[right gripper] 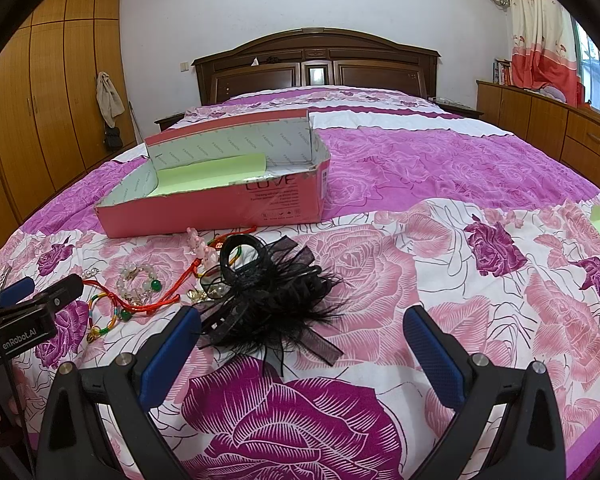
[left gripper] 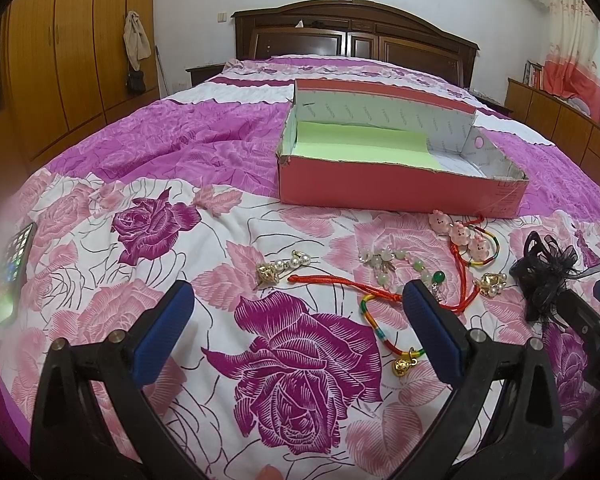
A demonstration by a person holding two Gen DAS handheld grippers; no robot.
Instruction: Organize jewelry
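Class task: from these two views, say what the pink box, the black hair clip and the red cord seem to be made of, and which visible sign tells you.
Box: likely cardboard, matte pink outside, printed paper lining; its rim is torn and frayed.
Hair clip: probably glossy plastic, trimmed with sheer ribbon and wispy feathers, judging by see-through loops and fine strands.
Red cord: seemingly braided thread, matte, lying limp in curves.

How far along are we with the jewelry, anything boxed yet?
Nothing boxed: the pink box holds only green paper. Both tongs, left and right, are open and empty. The bracelets, pearl clip and black feather hair clip lie on the bedspread.
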